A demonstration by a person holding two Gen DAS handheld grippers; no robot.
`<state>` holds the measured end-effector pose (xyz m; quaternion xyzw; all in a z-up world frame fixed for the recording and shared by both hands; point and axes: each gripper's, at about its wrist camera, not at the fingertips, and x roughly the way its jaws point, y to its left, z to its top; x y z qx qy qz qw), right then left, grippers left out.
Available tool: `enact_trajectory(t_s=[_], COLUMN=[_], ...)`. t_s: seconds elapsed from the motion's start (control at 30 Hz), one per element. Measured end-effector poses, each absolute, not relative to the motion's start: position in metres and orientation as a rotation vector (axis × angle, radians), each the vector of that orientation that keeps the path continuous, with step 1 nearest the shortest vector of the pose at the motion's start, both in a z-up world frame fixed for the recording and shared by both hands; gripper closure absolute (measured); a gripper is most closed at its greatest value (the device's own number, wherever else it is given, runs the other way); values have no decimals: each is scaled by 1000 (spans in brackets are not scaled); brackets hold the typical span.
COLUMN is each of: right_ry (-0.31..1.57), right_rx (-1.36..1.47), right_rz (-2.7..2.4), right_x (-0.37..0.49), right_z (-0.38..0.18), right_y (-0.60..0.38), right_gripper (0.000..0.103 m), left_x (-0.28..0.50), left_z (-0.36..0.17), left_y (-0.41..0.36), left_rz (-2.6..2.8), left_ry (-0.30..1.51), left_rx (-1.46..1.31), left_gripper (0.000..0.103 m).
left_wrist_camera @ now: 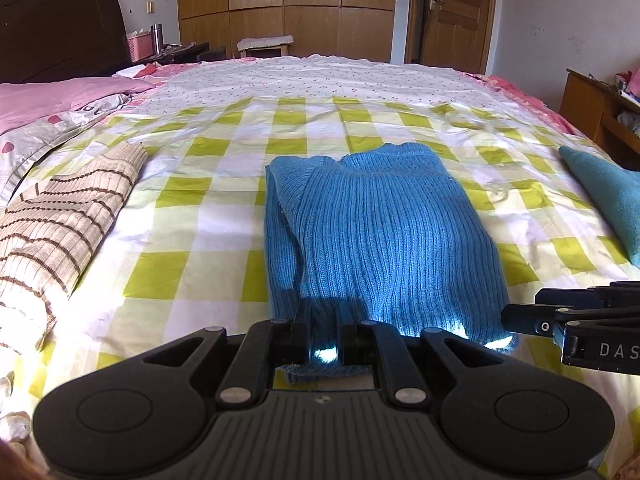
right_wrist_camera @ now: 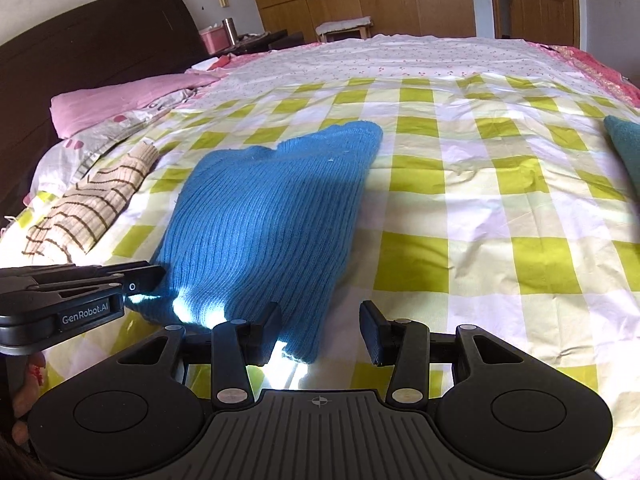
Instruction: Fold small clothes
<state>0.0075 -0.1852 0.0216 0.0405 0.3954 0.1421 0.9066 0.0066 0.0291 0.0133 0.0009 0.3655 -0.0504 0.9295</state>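
Two grippers at bed's near edge: left gripper (left_wrist_camera: 324, 344) pinching blue sweater's (left_wrist_camera: 376, 232) hem, right gripper (right_wrist_camera: 320, 334) spread, straddling its near right corner. Sweater folded mid-bed on checked sheet (left_wrist_camera: 208, 208). Striped garment (left_wrist_camera: 60, 220) toward left edge, teal cloth (left_wrist_camera: 604, 196) at right edge. Pink bin (left_wrist_camera: 140, 46) beyond headboard, contents unclear.

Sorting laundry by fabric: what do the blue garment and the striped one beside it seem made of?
Blue garment: looks like ribbed knit, probably wool or acrylic; vertical ridges, matte, slightly fuzzy. Striped garment: thinner beige fabric, fine grid texture, brown stripes; possibly cotton, unclear.
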Motion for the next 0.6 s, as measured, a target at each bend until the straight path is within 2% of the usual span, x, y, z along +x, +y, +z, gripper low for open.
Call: enact_trajectory(t_s=[0.6], right_ry=[833], right_rx=[74], right_rz=[270], right_x=[-6], right_z=[15], right_y=[-173], right_gripper=[60], left_x=[-12], left_z=[6], left_y=[29], left_rz=[-103], left_ry=[722], left_rx=[22], left_gripper=[84])
